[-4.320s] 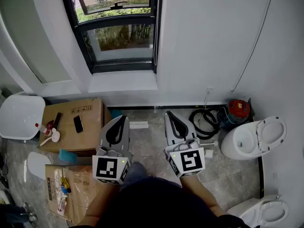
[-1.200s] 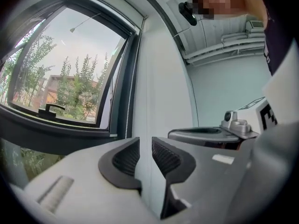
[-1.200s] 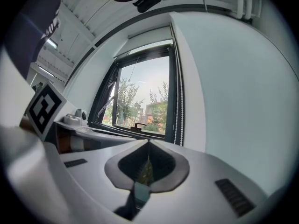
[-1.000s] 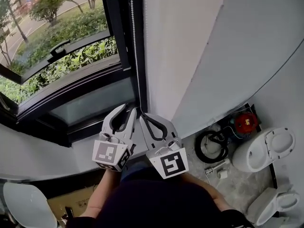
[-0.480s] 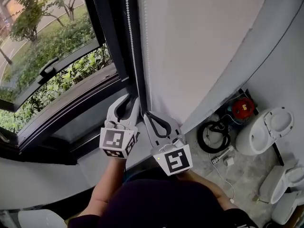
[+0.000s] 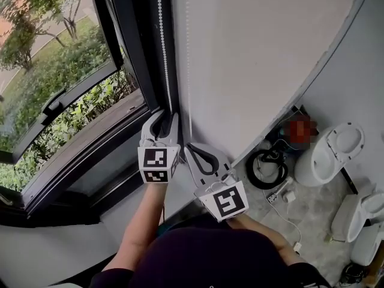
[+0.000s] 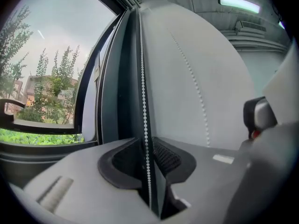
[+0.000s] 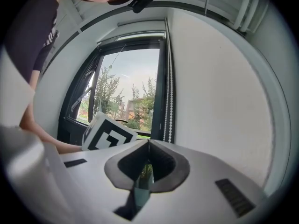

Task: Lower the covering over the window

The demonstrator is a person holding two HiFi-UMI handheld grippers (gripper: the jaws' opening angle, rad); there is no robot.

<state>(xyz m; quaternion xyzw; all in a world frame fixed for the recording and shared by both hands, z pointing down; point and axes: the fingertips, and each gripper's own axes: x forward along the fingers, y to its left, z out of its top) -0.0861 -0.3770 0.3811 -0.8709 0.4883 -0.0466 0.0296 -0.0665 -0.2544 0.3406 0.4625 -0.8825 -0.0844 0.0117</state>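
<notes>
The step in hand is judged to be the drawing of the chain (image 7: pixel 144 101) that drives the blind. It is best done with a straight pull along the strand's own line, so that the beads are neither dragged across the frame (image 6: pixel 141 53) nor slipped through the pads. The left gripper (image 6: pixel 168 117) is held level at the right-hand edge of the window (image 6: pixel 66 95). Its jaws are closed on the chain, which is seen running down into the narrow slit between them. A firm clamp is to be confirmed before any pull; if the beads slide, the grip is to be retaken higher up. Which strand lowers the blind cannot be told, so a short trial pull is advised. A second strand (image 7: pixel 194 87) hangs near, against the wall (image 6: pixel 258 59), and is to be left clear of the jaws. The right gripper (image 6: pixel 189 147) is held just beside the left one, with its jaws together and nothing between them. It is judged well placed to take the next hold for a hand-over-hand draw. The chain is a string of small white beads, hung upright beside the dark frame. The blind itself is not made out in any view, and the glass is seen uncovered.
</notes>
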